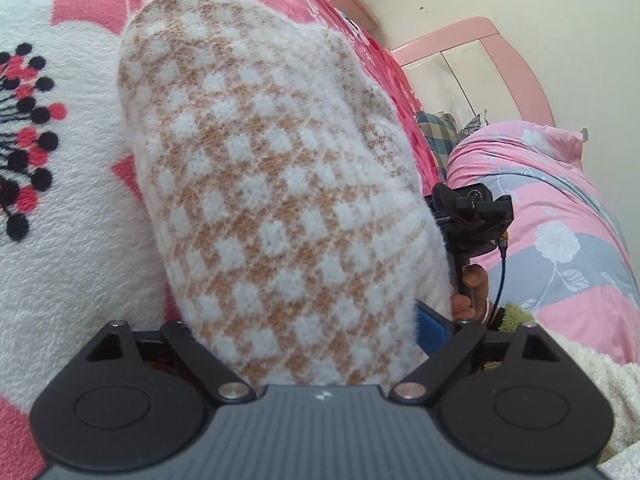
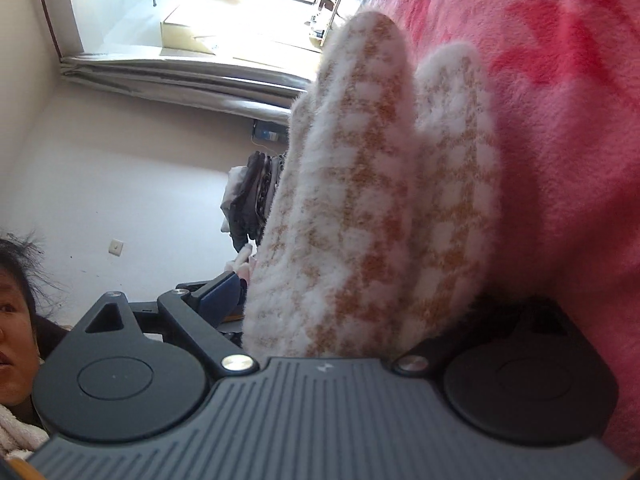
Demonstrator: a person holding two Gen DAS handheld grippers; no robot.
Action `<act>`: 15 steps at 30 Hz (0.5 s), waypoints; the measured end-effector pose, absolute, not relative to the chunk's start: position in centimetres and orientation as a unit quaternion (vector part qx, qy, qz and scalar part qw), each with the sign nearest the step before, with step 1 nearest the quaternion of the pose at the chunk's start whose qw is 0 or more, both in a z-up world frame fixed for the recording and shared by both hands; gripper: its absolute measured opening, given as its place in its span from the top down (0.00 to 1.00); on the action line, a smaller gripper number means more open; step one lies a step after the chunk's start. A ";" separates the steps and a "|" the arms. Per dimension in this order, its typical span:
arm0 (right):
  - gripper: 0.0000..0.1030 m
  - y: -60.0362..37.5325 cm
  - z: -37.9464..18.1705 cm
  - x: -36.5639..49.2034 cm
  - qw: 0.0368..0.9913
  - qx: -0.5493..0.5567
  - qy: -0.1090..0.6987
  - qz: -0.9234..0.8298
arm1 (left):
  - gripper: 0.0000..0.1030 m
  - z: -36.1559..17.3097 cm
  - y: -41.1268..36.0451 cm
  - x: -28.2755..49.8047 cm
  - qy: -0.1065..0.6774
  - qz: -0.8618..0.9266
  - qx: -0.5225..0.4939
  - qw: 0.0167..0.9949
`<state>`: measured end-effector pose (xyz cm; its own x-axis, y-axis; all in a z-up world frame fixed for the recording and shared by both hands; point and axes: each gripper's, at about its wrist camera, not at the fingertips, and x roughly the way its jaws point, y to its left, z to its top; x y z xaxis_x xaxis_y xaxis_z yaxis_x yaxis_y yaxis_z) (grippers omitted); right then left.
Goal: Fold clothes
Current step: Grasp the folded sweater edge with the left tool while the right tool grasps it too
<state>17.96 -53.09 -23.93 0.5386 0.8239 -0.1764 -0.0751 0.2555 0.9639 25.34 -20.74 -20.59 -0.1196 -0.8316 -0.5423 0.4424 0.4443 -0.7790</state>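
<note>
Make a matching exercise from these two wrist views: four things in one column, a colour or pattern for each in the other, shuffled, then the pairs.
Things:
1. fuzzy garment
2. blanket
3. duvet
4. headboard

Colours or patterns:
A. plain pale pink
B. white and tan checks
C. pink and grey bands with white flowers
D. pink with a big white flower and black and red dots

Pairs: 1-B, 2-D, 3-C, 4-A

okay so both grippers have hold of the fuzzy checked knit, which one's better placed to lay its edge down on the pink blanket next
Probably the right gripper. Its view shows the checked knit already doubled into two layers, lying against the pink blanket. The left gripper holds its part of the knit bulging up, off the blanket.
</note>
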 end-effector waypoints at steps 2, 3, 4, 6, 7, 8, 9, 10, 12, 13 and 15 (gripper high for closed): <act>0.10 -52.5 -23.0 17.4 0.705 0.527 0.354 0.315 | 0.14 -20.4 -20.5 25.5 0.565 -0.495 -0.185 0.634; 0.10 -52.2 -22.5 17.2 0.707 0.529 0.348 0.316 | 0.14 -20.2 -20.5 25.6 0.568 -0.493 -0.189 0.631; 0.11 -51.8 -21.9 16.8 0.709 0.531 0.342 0.314 | 0.14 -20.0 -20.3 25.6 0.570 -0.491 -0.190 0.631; 0.12 -51.1 -20.8 16.1 0.713 0.535 0.335 0.306 | 0.14 -19.3 -19.8 25.4 0.570 -0.491 -0.190 0.631; 0.13 -50.7 -20.2 15.8 0.716 0.534 0.336 0.299 | 0.14 -19.0 -19.6 25.3 0.570 -0.491 -0.190 0.631; 0.13 -50.4 -19.6 15.5 0.719 0.533 0.337 0.294 | 0.14 -18.6 -19.3 25.2 0.571 -0.491 -0.190 0.630; 0.14 -50.0 -19.0 15.1 0.721 0.533 0.337 0.288 | 0.14 -18.3 -18.7 25.0 0.571 -0.491 -0.193 0.629; 0.14 -49.6 -18.3 14.7 0.724 0.532 0.336 0.282 | 0.14 -17.9 -18.4 24.9 0.571 -0.491 -0.195 0.628; 0.14 -48.6 -16.9 13.9 0.729 0.532 0.332 0.275 | 0.14 -16.9 -17.6 24.6 0.566 -0.492 -0.196 0.631; 0.14 -48.0 -16.1 13.5 0.731 0.532 0.331 0.272 | 0.14 -16.2 -17.1 24.4 0.564 -0.493 -0.196 0.633; 0.14 -46.4 -14.5 13.0 0.730 0.531 0.330 0.276 | 0.14 -14.8 -16.0 24.0 0.558 -0.490 -0.197 0.640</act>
<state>13.03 -46.40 -14.46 0.6302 0.7530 -0.1895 -0.0519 0.2844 0.9573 24.01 -15.95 -14.78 -0.1038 -0.8470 -0.5214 0.4077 0.4420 -0.7990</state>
